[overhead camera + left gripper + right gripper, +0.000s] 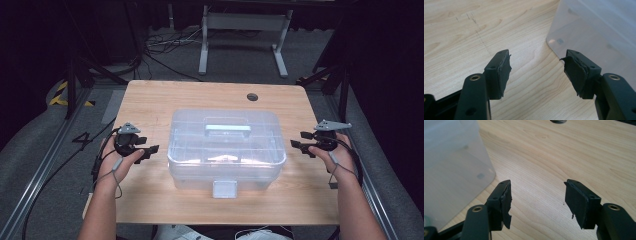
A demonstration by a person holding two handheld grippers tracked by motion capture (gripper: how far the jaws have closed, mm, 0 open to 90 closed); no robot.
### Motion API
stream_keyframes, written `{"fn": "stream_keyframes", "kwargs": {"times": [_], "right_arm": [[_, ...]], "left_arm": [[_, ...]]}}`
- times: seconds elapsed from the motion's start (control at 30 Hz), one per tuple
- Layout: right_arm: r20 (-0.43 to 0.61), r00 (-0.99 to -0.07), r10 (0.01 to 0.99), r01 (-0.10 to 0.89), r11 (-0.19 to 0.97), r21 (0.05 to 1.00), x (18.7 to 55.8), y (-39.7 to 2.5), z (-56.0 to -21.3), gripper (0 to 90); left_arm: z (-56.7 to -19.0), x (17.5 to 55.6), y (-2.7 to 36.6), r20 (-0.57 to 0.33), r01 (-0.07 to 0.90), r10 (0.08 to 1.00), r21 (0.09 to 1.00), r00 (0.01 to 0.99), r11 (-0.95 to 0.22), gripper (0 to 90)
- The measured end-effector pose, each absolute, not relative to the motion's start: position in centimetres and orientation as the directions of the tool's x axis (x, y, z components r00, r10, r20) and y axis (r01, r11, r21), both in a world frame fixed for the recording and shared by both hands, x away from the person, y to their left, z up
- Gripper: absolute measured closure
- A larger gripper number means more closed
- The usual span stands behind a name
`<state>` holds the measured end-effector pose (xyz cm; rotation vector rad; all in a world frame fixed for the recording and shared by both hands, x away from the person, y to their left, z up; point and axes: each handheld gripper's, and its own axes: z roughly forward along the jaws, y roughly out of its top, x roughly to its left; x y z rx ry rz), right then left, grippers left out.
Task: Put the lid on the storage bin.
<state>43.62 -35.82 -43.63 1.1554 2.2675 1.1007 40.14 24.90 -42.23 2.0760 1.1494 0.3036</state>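
Fingers (501,72) of the left gripper (150,151) are wide apart and hold nothing. Fingers (580,202) of the right gripper (299,140) are wide apart and empty too. Between them, on the tabletop (150,100), sits a clear box (226,150), lid on, maybe latched at the front.
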Motion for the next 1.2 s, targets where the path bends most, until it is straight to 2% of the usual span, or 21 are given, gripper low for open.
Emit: {"fn": "stream_keyframes", "kwargs": {"times": [0.6,1.2], "right_arm": [[0.012,-0.617,0.787,0.542,0.414,0.731,44.4,-35.1,-46.3,38.0],[0.009,-0.639,0.769,0.573,0.467,0.674,44.6,-34.4,-47.7,36.5]], "left_arm": [[-44.8,40.7,24.5,-0.15,0.676,0.766,0.594,0.625,-0.435,34.8],[-45.5,40.6,24.0,-0.166,0.704,0.744,0.503,0.647,-0.501,31.1]]}}
